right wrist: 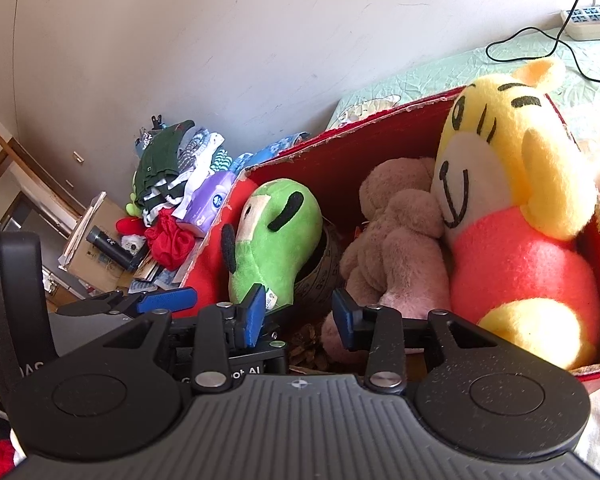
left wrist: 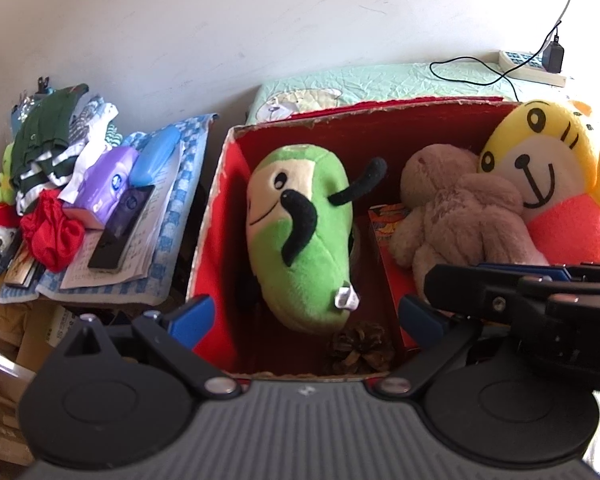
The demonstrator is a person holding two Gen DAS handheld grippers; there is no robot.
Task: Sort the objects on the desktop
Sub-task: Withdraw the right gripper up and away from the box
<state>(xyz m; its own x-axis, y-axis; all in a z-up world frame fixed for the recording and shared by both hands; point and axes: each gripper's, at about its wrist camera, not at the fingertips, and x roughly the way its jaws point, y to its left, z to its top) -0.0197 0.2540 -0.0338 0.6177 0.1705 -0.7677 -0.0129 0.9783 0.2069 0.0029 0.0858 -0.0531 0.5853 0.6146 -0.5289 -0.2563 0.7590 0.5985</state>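
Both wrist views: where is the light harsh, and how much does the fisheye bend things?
Left wrist view: sun falls on the green plush toy and the yellow tiger plush; the red cardboard box floor lies shadowed, so the brown pine cone is dim. Right wrist view: the tiger plush is brightly lit, the box rim bows, corners vignette dark.

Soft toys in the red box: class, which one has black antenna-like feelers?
The green plush toy at the box's left end. Black curved feelers stick out from it; the tan fuzzy plush and the yellow-and-pink plush tiger have none.
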